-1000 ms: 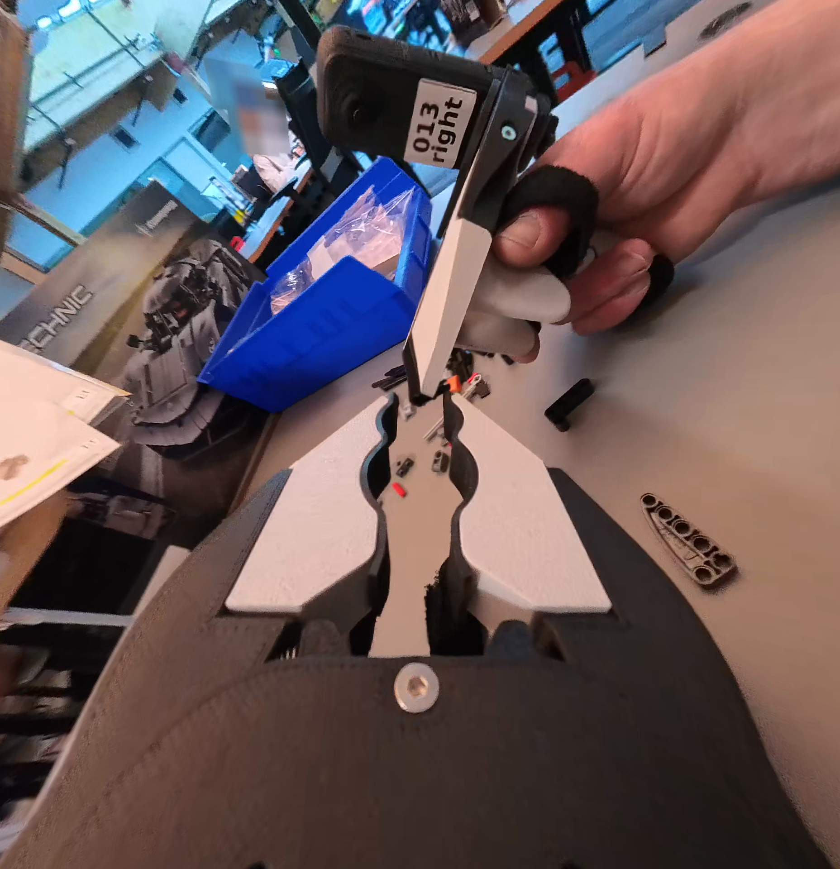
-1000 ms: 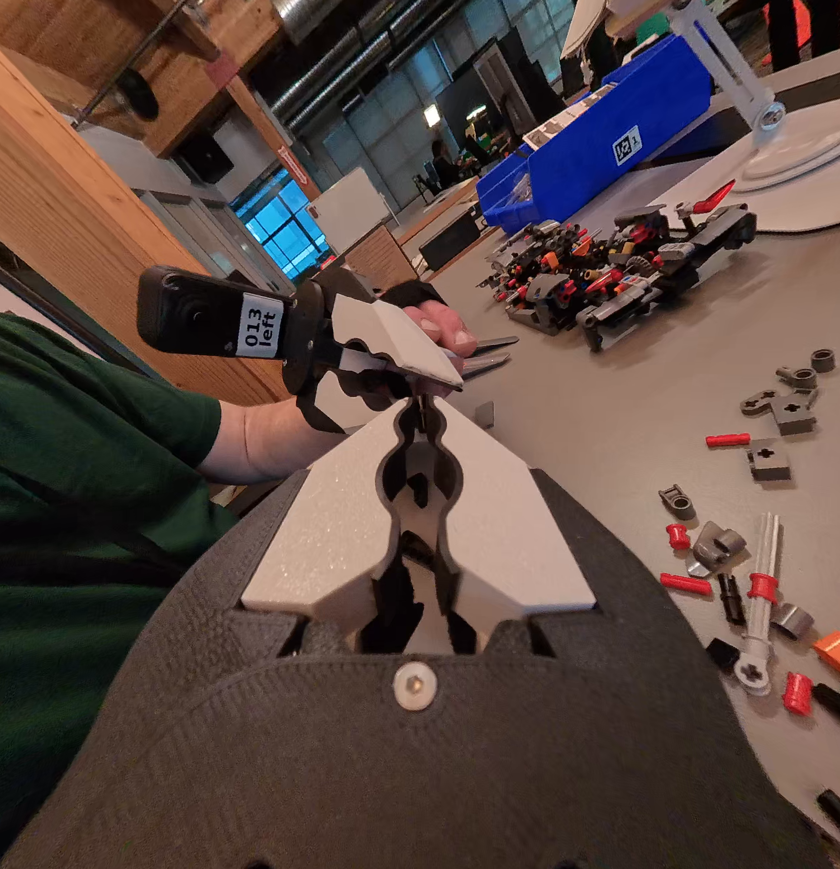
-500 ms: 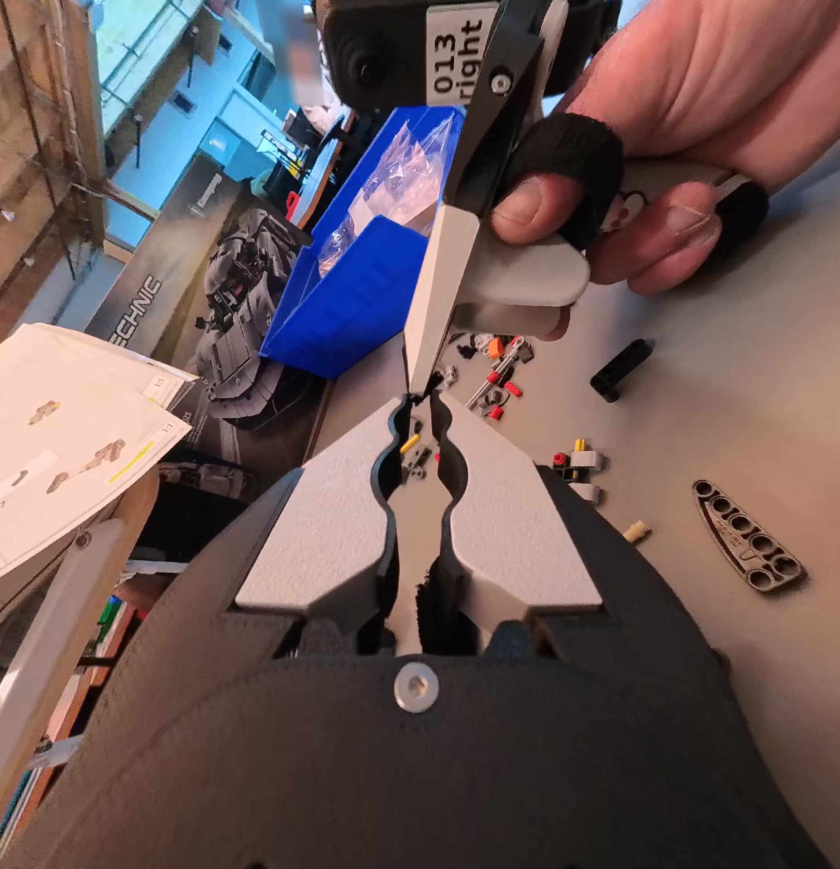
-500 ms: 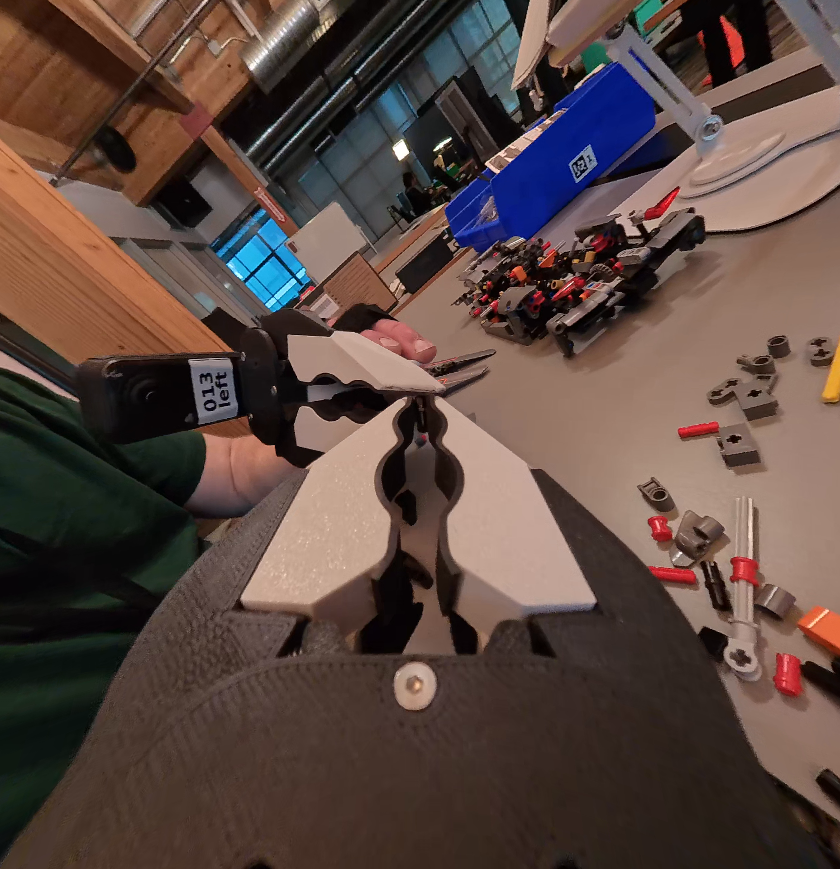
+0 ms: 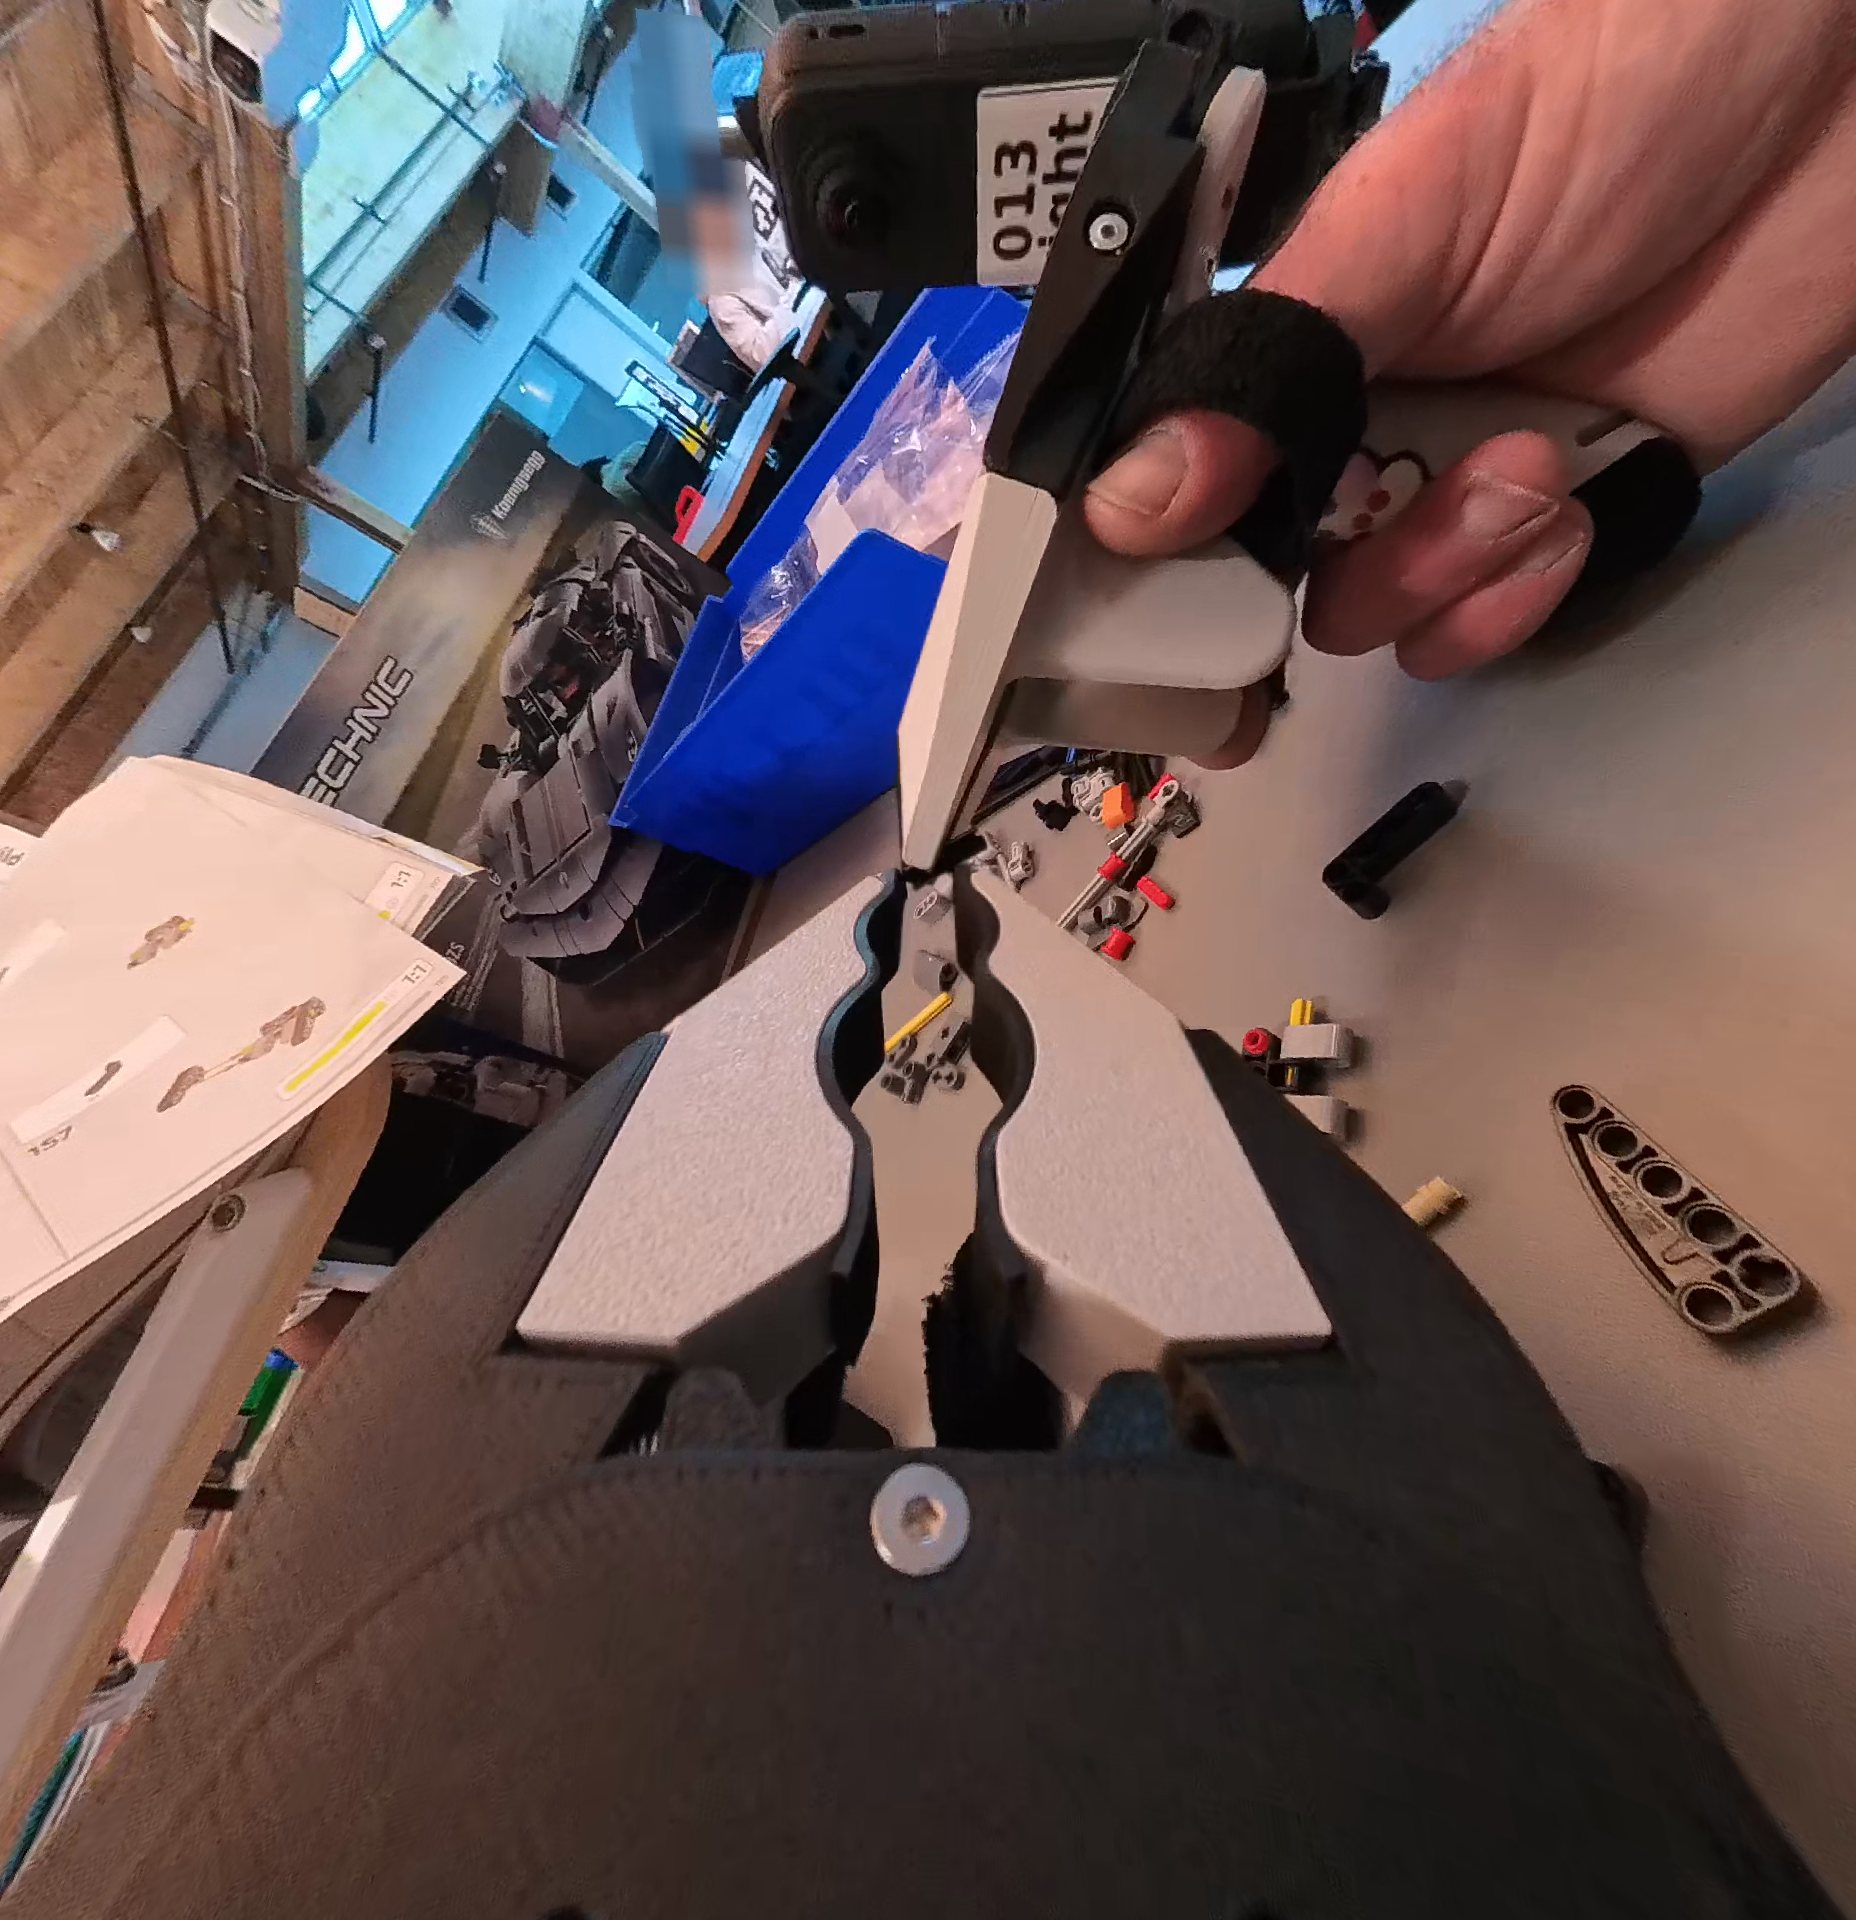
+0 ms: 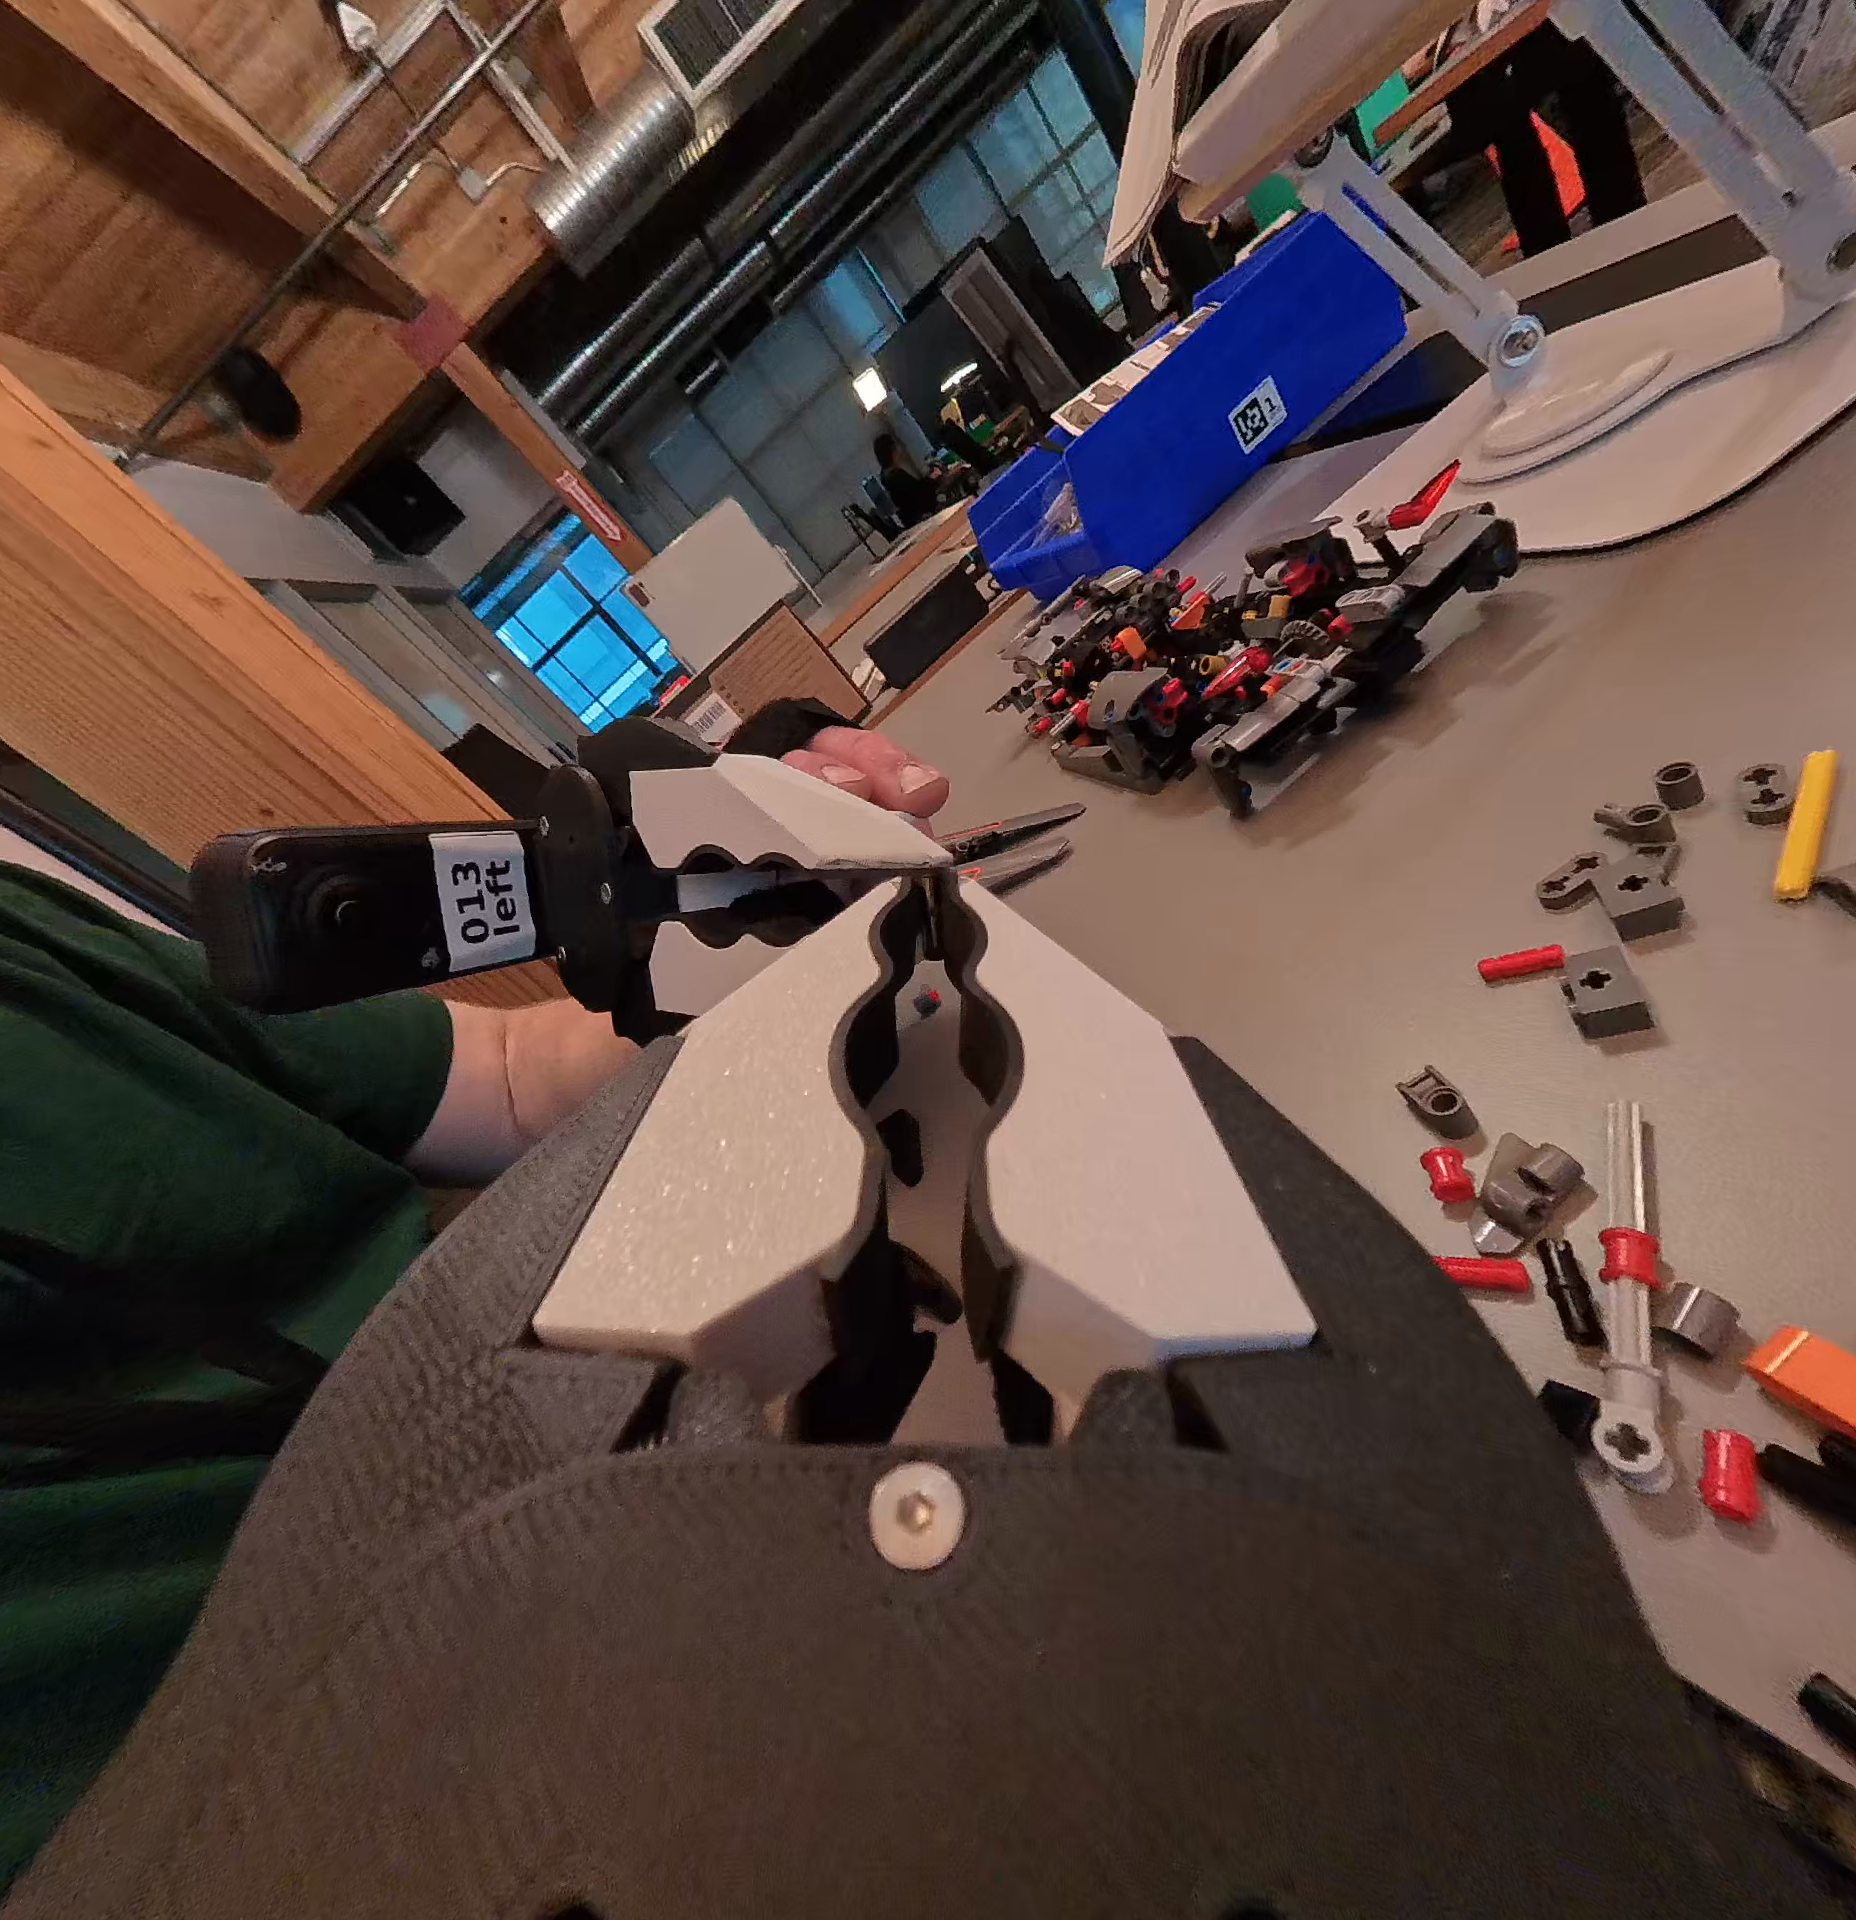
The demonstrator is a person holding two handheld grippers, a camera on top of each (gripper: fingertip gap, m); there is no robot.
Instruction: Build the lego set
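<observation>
Since the earlier frame both grippers have tilted and drawn closer, tips meeting above the grey tabletop. The half-built Technic chassis sits far right: rigid, knobbly, best lifted by its frame. Right gripper clenches a tiny dark pin, light and slippery; left gripper looks nearly closed, contents unclear

A blue storage bin holding clear plastic bags sits at the far edge of a grey table, beside a white stand; wooden beams and metal ducting run overhead.
</observation>
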